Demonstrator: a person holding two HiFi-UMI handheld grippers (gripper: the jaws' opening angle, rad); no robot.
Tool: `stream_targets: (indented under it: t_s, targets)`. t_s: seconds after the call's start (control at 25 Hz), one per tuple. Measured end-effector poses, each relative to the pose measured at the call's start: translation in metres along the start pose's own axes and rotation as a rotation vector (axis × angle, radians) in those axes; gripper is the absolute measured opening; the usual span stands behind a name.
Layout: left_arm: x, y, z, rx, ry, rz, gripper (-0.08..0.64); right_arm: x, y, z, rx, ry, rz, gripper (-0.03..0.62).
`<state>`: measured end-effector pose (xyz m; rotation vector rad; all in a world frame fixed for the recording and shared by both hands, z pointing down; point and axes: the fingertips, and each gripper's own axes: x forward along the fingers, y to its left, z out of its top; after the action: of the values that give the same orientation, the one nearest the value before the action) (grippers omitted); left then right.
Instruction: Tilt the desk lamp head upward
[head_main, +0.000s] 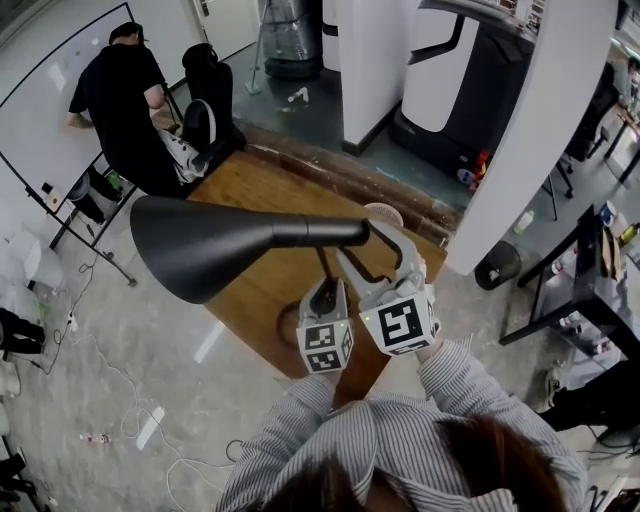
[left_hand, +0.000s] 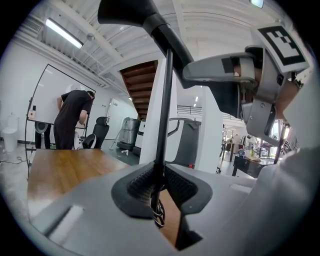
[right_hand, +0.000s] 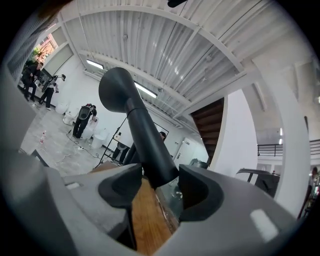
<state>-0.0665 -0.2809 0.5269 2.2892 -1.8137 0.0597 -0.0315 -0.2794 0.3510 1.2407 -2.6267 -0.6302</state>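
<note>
Below the lamp head (head_main: 200, 245), my left gripper (left_hand: 157, 187) fingers clamped the stem (left_hand: 163, 110); right gripper (right_hand: 159, 184) fingers gripped its neck (right_hand: 145, 140). Tilt in hand; next, I judged, pivot neck, stem braced.

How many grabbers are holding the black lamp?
2. The left gripper clamps the thin upright stem of the black desk lamp; the right gripper clamps its thicker neck behind the cone-shaped head.
</note>
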Motion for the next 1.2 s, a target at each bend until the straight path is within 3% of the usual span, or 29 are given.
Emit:
stream_targets:
  t_s: [0.2,0.68,0.92,1.2]
  targets:
    - [0.0007,0.0001,0.0002,0.003,0.003,0.004,0.057,0.0014,0.0034,-0.0024,0.098,-0.005,0.004,0.229]
    - [-0.0003,-0.0009,0.0004,0.011,0.000,0.002,0.057,-0.0006,0.0076,-0.0048,0.232,-0.034,-0.004,0.230]
    - [0.0001,-0.0013,-0.0013,0.015,-0.001,0.005,0.057,-0.0009,0.0085,-0.0077,0.278,-0.046,-0.002,0.230]
    - [0.0008,-0.0016,0.0000,0.025,0.000,-0.001,0.057,-0.0006,0.0072,-0.0073,0.252,-0.043,0.005,0.232]
